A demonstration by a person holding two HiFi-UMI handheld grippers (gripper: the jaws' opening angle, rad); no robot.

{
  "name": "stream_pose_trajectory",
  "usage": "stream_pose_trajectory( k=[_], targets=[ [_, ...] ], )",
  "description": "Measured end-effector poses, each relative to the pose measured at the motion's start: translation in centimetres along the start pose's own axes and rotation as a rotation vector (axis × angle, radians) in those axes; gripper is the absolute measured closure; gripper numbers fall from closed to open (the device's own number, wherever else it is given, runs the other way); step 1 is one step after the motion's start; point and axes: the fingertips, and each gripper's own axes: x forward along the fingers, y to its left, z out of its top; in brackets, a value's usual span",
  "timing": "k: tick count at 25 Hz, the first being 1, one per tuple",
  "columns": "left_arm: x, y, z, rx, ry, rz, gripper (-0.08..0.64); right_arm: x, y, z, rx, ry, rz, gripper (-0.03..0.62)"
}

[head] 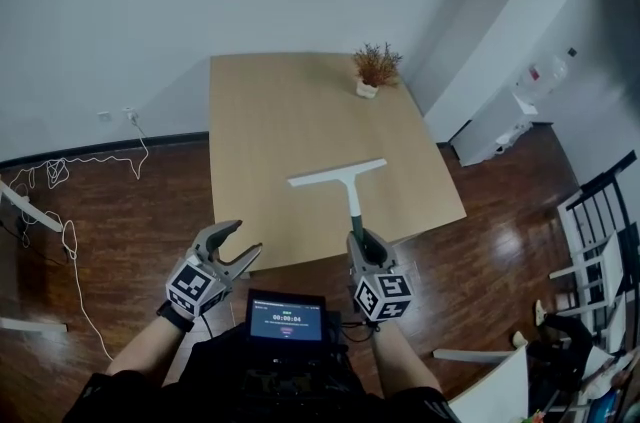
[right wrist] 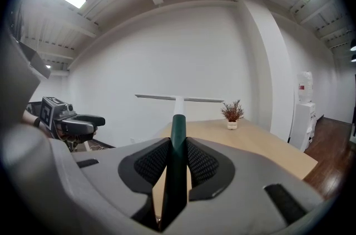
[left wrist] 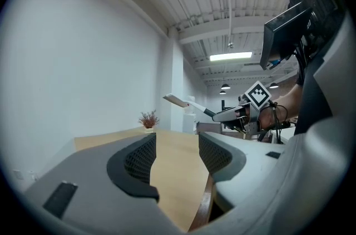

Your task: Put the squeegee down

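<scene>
My right gripper point(head: 362, 242) is shut on the dark green handle of a squeegee point(head: 340, 177). Its white blade sticks out level above the near part of the wooden table point(head: 270, 111). In the right gripper view the squeegee point(right wrist: 178, 117) runs straight out between the pads, blade point(right wrist: 179, 98) crosswise at the far end. My left gripper point(head: 240, 243) hangs open with nothing in it, just off the table's near left edge. The left gripper view shows the squeegee point(left wrist: 186, 103) held up in the right gripper point(left wrist: 231, 114), above the table point(left wrist: 167, 156).
A small potted plant point(head: 374, 69) stands at the table's far right corner. A white cable point(head: 70, 241) trails over the wooden floor at the left. Dark chairs point(head: 600, 221) and a white appliance point(head: 505, 126) stand to the right. A small screen point(head: 287, 318) sits at my chest.
</scene>
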Motion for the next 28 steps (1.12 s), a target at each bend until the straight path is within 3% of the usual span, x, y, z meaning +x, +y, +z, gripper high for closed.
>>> stream_pose_trajectory(
  k=[8, 15, 23, 28],
  targets=[
    [5.1, 3.4, -1.0, 0.044, 0.036, 0.019, 0.311, 7.7, -3.6, 0.8, -0.037, 0.025, 0.045, 0.479],
    [12.3, 8.7, -0.8, 0.005, 0.071, 0.082, 0.311, 18.6, -7.8, 0.0, -0.058, 0.092, 0.116, 0.479],
    [21.3, 14.6, -3.1, -0.054, 0.128, 0.151, 0.311, 33.5, -13.0, -5.9, -0.121, 0.250, 0.159, 0.479],
    [25.8, 18.2, -4.9, -0.050, 0.155, 0.169, 0.311, 40.6, -14.8, -10.4, -0.137, 0.355, 0.175, 0.479]
  ],
)
